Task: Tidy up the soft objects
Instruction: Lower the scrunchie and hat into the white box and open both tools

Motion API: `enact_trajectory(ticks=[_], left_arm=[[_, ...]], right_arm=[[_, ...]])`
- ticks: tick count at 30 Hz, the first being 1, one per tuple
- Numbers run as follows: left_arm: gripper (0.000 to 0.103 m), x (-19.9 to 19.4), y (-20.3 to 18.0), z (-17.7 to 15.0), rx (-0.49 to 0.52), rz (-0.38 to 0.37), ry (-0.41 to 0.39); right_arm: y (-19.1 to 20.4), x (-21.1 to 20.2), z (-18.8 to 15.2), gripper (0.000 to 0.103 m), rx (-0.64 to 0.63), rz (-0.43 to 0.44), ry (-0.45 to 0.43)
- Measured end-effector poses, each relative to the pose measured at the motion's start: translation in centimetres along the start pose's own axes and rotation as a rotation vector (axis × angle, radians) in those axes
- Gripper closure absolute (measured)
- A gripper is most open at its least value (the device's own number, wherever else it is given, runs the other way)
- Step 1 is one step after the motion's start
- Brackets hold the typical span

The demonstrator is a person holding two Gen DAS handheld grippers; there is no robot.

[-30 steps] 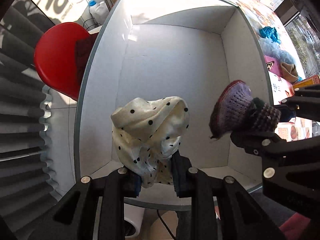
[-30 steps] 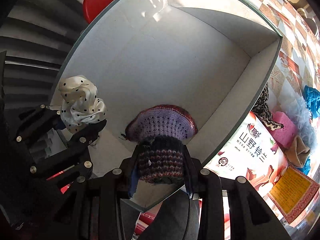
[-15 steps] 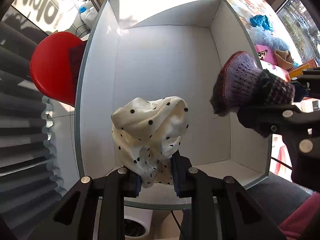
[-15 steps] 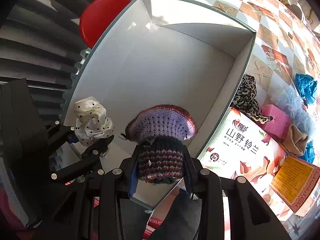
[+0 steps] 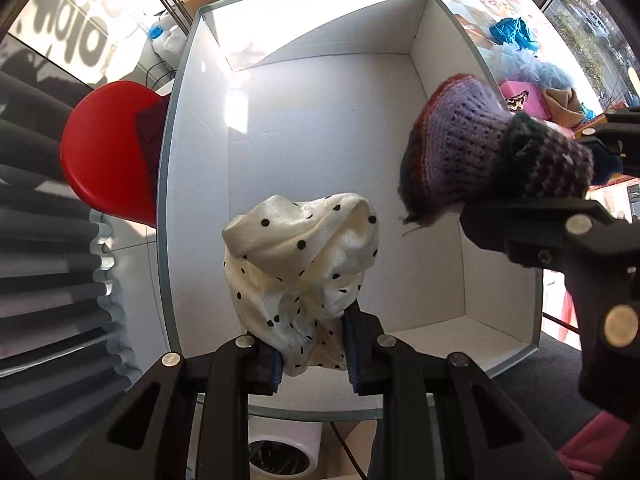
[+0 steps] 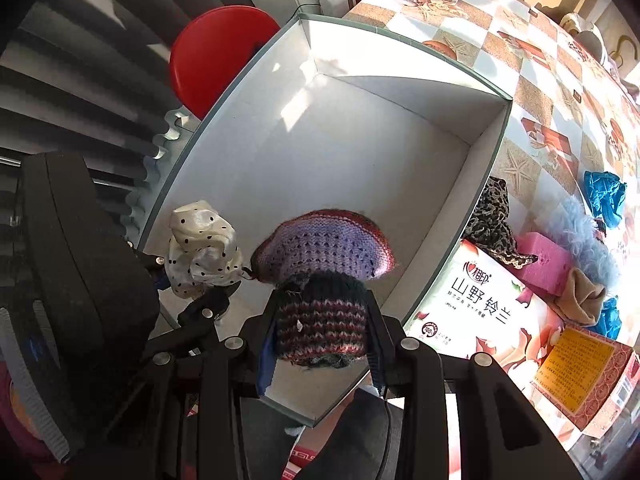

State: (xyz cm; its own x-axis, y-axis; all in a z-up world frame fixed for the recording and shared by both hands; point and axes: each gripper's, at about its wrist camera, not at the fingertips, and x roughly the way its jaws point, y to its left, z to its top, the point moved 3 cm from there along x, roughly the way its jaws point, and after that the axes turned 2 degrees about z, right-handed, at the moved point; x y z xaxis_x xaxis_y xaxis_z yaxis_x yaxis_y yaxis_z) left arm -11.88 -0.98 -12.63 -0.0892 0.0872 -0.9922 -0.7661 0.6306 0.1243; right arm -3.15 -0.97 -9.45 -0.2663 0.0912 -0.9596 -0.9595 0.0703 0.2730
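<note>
My left gripper (image 5: 312, 350) is pinched tight on a cream satin cloth w/ black polka dots (image 5: 300, 260), fingers closed in as far as the bunched fabric lets them, pads gripping its lower end. The cloth stands up above the fingertips, held over the near end of the big white cardboard box w/ grey-green rim (image 5: 192, 160), close to the box's left wall. It's not touching the box floor as far as I can tell.

My right gripper (image 6: 322, 344) is clamped on a knitted purple-and-maroon striped wool hat (image 6: 324, 252), jaws squeezing the dark ribbed band, w/ the purple crown flaring out past the fingertips. The hat hangs over the near-right part of the same box, above the floor, near the right wall.

Outside the box's right wall, on the checkered tablecloth (image 6: 500, 40): a leopard-print cloth (image 6: 492, 220), pink sponge block (image 6: 544, 258), fluffy pale-blue item (image 6: 580, 236), tan cloth (image 6: 580, 296), and a printed carton w/ Chinese text (image 6: 476, 312).
</note>
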Motion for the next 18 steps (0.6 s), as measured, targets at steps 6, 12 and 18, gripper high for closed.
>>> enact_trajectory(ticks=[6,12,18], left_arm=[[0.076,-0.05,-0.16,0.1,-0.006,-0.003,0.001],[0.076,-0.15,0.07,0.06,-0.013,-0.005,-0.002],[0.076,0.13,0.07,-0.05,-0.009,-0.01,0.006]], right_arm=[[-0.22,-0.03,0.03,0.065,-0.001,0.001,0.004],[-0.26,0.1,0.14,0.065,-0.007,0.003,0.008],[-0.42,0.64,0.01,0.065,-0.01,0.012,0.014]])
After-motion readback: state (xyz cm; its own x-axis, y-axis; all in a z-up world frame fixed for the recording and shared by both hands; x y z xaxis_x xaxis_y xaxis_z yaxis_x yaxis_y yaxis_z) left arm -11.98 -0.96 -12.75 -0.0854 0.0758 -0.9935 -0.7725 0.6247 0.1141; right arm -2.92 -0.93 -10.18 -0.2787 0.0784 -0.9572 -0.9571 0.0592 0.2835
